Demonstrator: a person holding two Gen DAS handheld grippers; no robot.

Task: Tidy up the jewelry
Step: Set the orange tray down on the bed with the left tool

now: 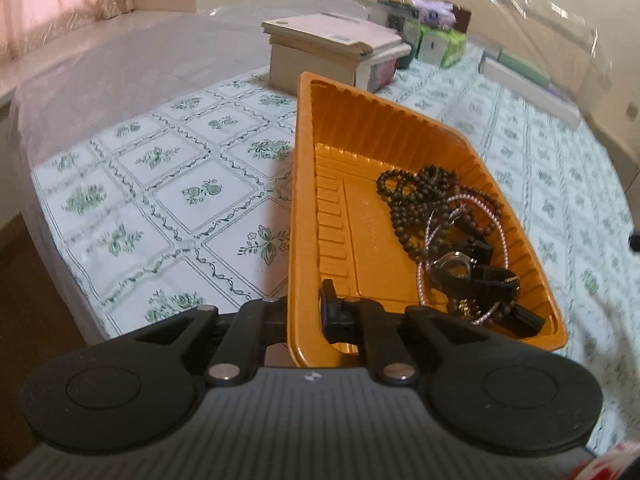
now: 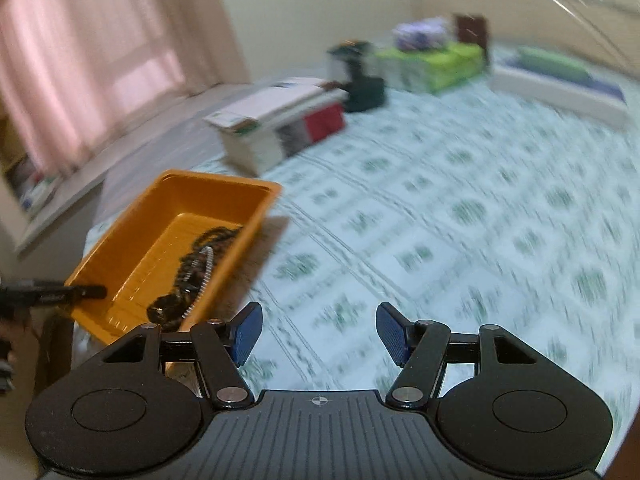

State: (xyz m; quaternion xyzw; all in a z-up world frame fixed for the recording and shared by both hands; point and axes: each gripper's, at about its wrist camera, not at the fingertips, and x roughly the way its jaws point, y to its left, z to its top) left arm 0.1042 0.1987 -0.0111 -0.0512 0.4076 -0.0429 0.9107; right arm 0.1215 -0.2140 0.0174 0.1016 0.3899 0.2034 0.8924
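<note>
An orange plastic tray [image 1: 340, 128] is held tilted above the table. My left gripper [image 1: 306, 314] is shut on the tray's near left wall, one finger inside, one outside. In the tray lie dark bead strands [image 1: 416, 200], a pink bead string [image 1: 502, 226] and a black-strapped watch [image 1: 460, 268], all slid to the lower right side. The tray also shows in the right wrist view [image 2: 120, 236], with the left gripper [image 2: 60, 294] on its near corner. My right gripper [image 2: 318, 330] is open and empty over the tablecloth, right of the tray.
The table has a white cloth with green flower tiles [image 1: 168, 192] under clear plastic. A stack of books and boxes [image 1: 332, 52] stands behind the tray. Green packs [image 2: 432, 64] and a dark object [image 2: 360, 80] stand at the back. The table's left edge [image 1: 60, 240] is near.
</note>
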